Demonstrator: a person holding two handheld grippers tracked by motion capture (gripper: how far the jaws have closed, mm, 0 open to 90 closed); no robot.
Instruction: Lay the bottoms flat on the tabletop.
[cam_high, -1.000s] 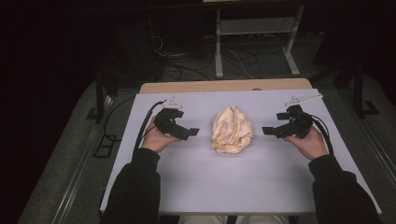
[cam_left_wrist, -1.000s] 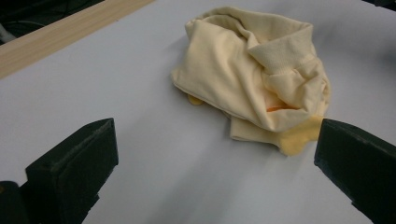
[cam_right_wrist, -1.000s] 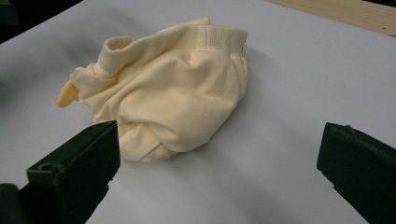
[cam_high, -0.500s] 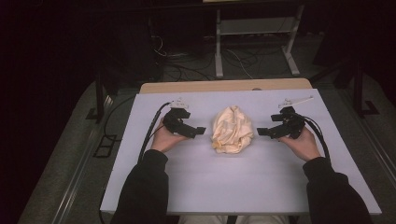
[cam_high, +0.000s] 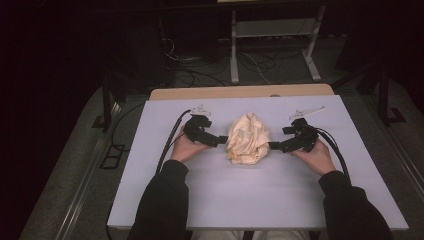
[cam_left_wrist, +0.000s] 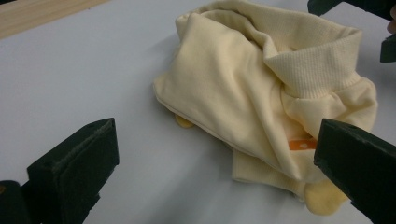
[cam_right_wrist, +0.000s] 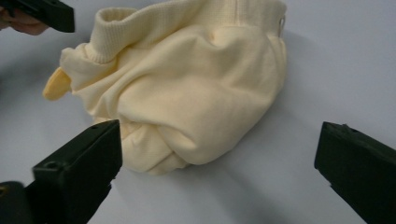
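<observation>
A crumpled pale yellow garment (cam_high: 248, 138) with ribbed cuffs lies bunched in the middle of the white table (cam_high: 260, 200). My left gripper (cam_high: 221, 140) is at the garment's left edge, jaws wide apart with nothing between them. In the left gripper view the garment (cam_left_wrist: 261, 88) lies just ahead of the open gripper (cam_left_wrist: 224, 158), with a small orange label showing. My right gripper (cam_high: 274, 146) is at the garment's right edge, also open. The right gripper view has the garment (cam_right_wrist: 187, 88) close ahead of the open gripper (cam_right_wrist: 219, 168).
A wooden strip (cam_high: 240, 92) runs along the table's far edge. Beyond it, on the dark floor, are a metal stand (cam_high: 272, 45) and loose cables (cam_high: 200, 60). Black cables (cam_high: 170, 140) trail from both grippers across the table.
Both grippers have moved inward toward the garment from either side and now sit at its edges. The garment itself has not moved.
</observation>
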